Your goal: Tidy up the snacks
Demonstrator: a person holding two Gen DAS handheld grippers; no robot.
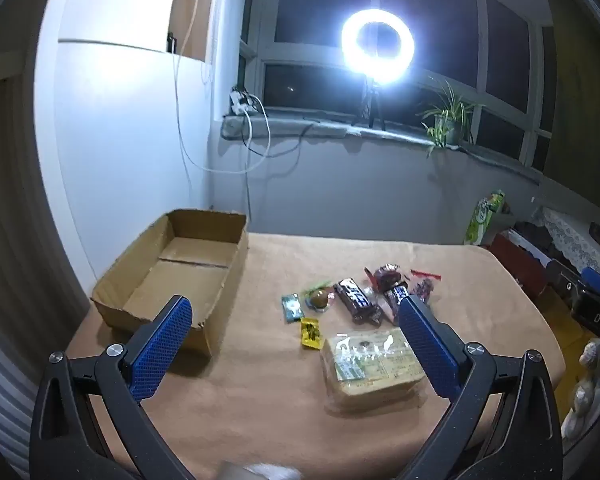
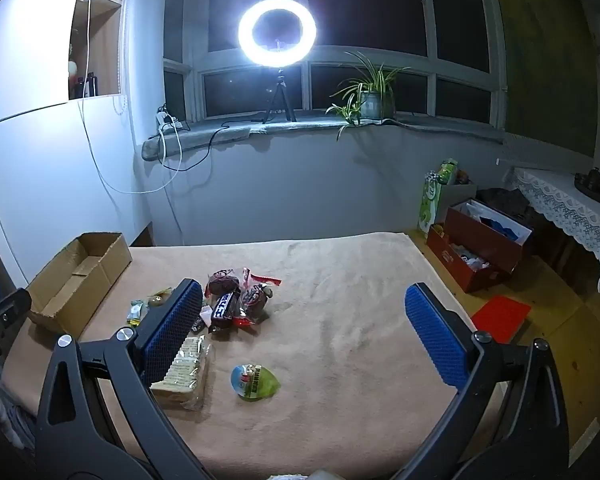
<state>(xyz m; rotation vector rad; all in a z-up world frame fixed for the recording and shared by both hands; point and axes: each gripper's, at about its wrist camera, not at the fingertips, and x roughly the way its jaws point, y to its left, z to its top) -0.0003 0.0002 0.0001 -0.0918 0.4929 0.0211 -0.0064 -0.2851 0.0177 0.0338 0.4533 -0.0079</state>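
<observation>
While both claws hang wide apart with nothing between their blue pads, no snack has yet been gripped, so I judge the task to be at its very start. The left claw (image 1: 296, 316) hovers above the table (image 1: 260, 400), its pads straddling open cloth; just inside its right pad lies the cracker pack (image 1: 374, 366), flat in a clear wrapper. Beyond that sit a small yellow sachet (image 1: 312, 333), a green sachet (image 1: 292, 307), a round brown sweet (image 1: 319, 300) and a dark chocolate bar (image 1: 358, 300), with red-wrapped snacks (image 1: 392, 278) heaped behind. To the left, at the table's far corner, stands the cardboard box (image 1: 132, 280), open and bare inside.

The right claw (image 2: 304, 300) is likewise spread and empty, with the green jelly cup (image 2: 255, 382) alone on the cloth below and between its pads, a little apart from the rest.

Presumably the box is where the snacks should go. The next move calls for lowering one claw over a single item, most readily the cracker pack or the jelly cup, and closing gently: the crackers would crush, and the thin sachets lie flat and may slip.
</observation>
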